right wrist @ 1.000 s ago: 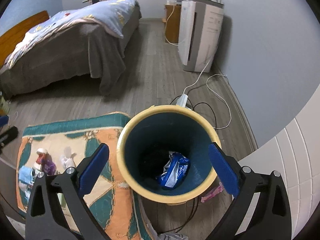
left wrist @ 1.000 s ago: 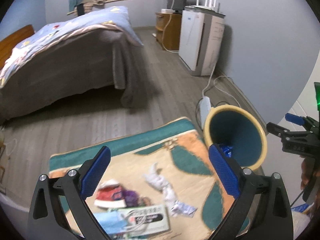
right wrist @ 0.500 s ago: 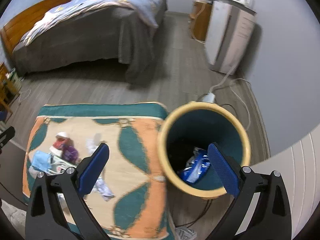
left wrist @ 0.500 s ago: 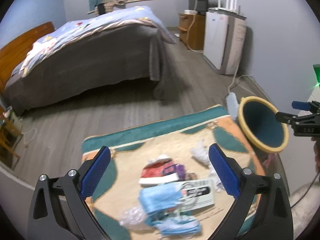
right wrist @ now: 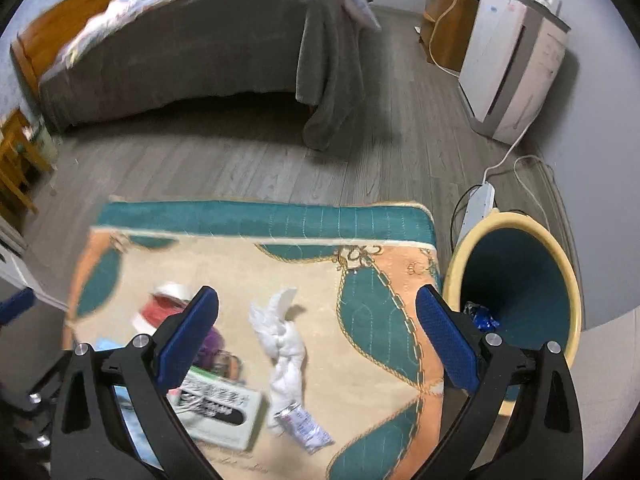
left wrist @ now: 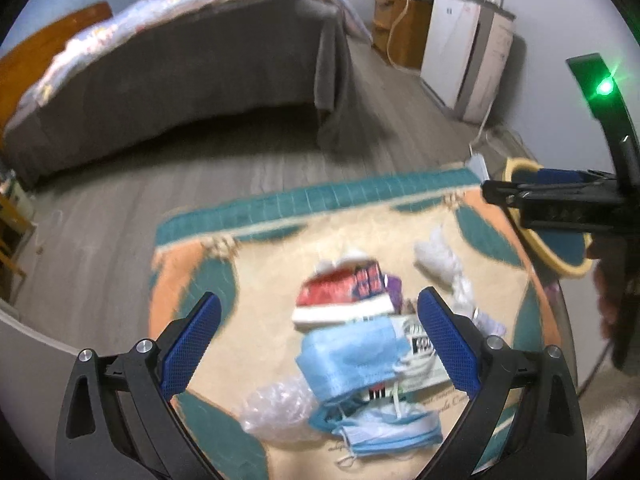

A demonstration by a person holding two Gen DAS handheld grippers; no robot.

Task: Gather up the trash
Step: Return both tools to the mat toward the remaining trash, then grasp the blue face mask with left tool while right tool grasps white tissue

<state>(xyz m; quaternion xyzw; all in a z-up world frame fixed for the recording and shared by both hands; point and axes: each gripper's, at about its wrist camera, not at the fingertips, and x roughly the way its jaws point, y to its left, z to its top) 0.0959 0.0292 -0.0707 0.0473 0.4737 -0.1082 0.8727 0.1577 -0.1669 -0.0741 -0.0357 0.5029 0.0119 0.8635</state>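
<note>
Hovering both grippers over the rug, I log the following. Left gripper spread wide, nothing between its blue pads, hanging above the trash pile at the rug's near edge. Under it: two blue masks, one stacked partly on the other, lying over a white printed packet; a red-and-white carton touching the masks on the far side; a clear plastic wad just left of the lower mask. A white tissue twist lies apart, toward the rug's right edge. Right gripper also spread wide and empty, pads framing the tissue from above. From this view the tissue runs from mid-rug toward the near edge, its near end touching a small silver wrapper. The packet sits left of the wrapper, near the rug's near left corner, with the carton beyond it and a purple scrap between them, partly hidden by the finger. Bin, yellow rim and teal inside, stands on the floor just off the rug's right edge; one blue wrapper lies at its bottom. A power strip lies just behind the bin. Bed across the floor, well apart. Left view is motion-blurred; print on the packet unreadable.
</note>
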